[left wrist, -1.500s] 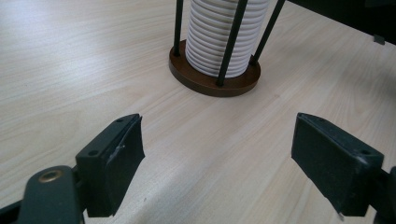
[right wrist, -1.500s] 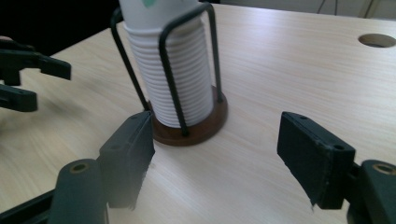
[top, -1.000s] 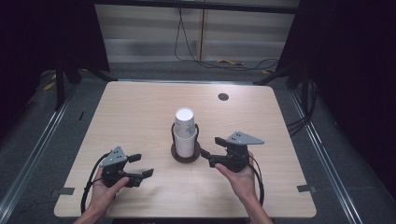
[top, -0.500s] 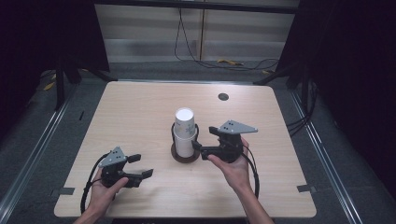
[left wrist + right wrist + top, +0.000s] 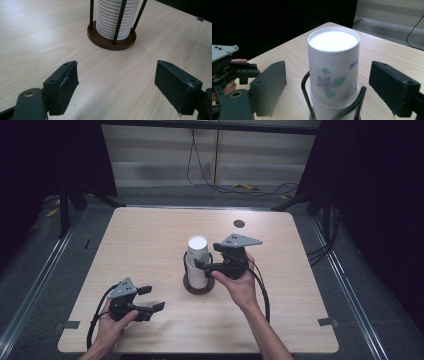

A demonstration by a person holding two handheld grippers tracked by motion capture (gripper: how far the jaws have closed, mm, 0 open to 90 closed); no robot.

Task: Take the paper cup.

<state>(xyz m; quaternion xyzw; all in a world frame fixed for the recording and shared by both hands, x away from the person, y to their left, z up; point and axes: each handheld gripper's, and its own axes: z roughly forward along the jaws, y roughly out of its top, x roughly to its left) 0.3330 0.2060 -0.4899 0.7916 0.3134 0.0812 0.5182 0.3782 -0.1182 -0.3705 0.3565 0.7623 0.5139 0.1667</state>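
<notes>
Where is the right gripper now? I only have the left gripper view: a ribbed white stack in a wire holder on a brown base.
Observer: The right gripper is up at the stack. Its fingers have just been opening, and the top cup stands between them, unpressed.
Operator: What does that top cup look like?
Observer: It is upside down, white, with a flower print on its side.
Operator: Where does my left gripper sit on the table?
Observer: The left gripper is near the table's front left corner, well apart from the holder.
</notes>
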